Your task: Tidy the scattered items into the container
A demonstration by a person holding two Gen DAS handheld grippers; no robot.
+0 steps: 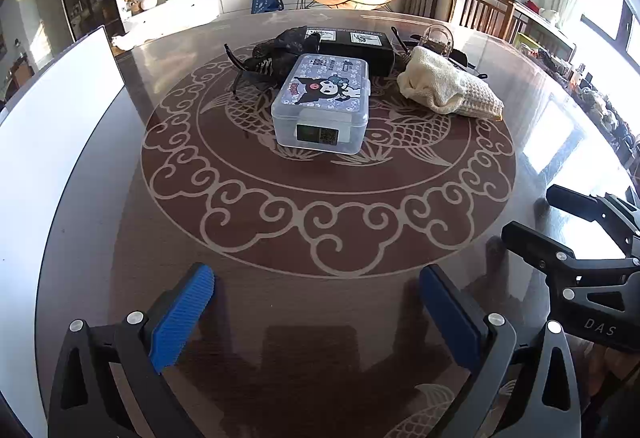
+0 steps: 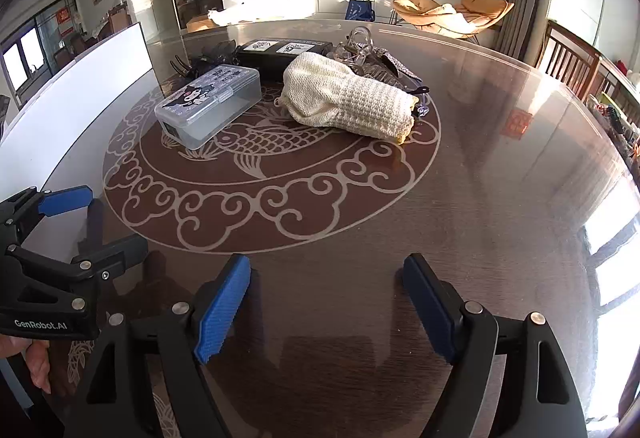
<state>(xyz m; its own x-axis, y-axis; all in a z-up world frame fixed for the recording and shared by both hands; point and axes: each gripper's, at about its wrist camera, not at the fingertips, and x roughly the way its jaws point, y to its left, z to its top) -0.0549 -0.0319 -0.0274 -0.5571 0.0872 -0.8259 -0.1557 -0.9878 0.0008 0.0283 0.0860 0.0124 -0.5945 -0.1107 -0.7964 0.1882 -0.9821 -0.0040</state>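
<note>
A clear lidded box [image 1: 320,103] [image 2: 208,103] with a cartoon sticker sits at the middle of the round table. To its right lies a cream knitted cloth [image 1: 450,87] [image 2: 352,101]. Behind them are a black flat box [image 1: 354,45] [image 2: 284,51], dark hair clips and fabric [image 1: 272,55] [image 2: 208,55], and clear plastic clips [image 1: 438,37] [image 2: 358,47]. My left gripper [image 1: 316,312] hovers open over bare table, well short of the items. My right gripper [image 2: 326,308] is open too, with nothing between its blue pads.
The dark wooden table [image 1: 320,222] carries a pale fish and cloud pattern. A white board [image 1: 48,141] stands along the left edge. A wooden chair [image 2: 576,61] is at the far right. Each gripper shows in the other's view, the right gripper [image 1: 576,234], the left gripper [image 2: 60,238].
</note>
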